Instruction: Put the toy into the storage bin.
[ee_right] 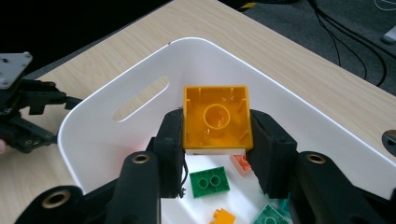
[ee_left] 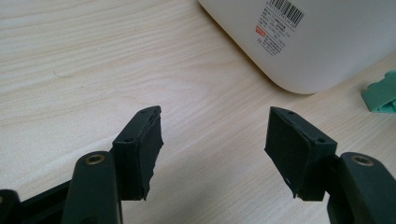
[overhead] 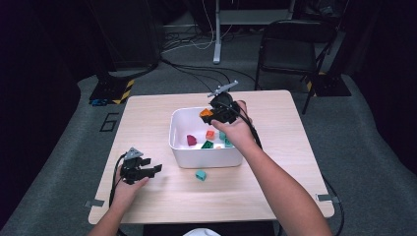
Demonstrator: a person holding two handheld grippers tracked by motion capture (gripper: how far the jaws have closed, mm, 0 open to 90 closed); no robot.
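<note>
A white bin (overhead: 179,147) sits mid-table and holds several coloured bricks, among them a green brick (ee_right: 209,182) and a magenta piece (overhead: 191,140). Above the bin's far side my right gripper (overhead: 212,114) (ee_right: 215,140) is shut on an orange brick (ee_right: 216,118) (overhead: 206,112), hollow underside facing the camera. My left gripper (overhead: 153,169) (ee_left: 214,144) rests low over the table left of the bin, open, with bare wood between its pads. A teal brick (overhead: 200,174) (ee_left: 382,91) lies on the table just in front of the bin.
A barcode label (ee_left: 276,23) marks the bin's near wall. Behind the table stand a black folding chair (overhead: 290,44) and a desk leg (overhead: 217,34) with cables on the grey floor. Bare wood (overhead: 147,118) stretches left of the bin.
</note>
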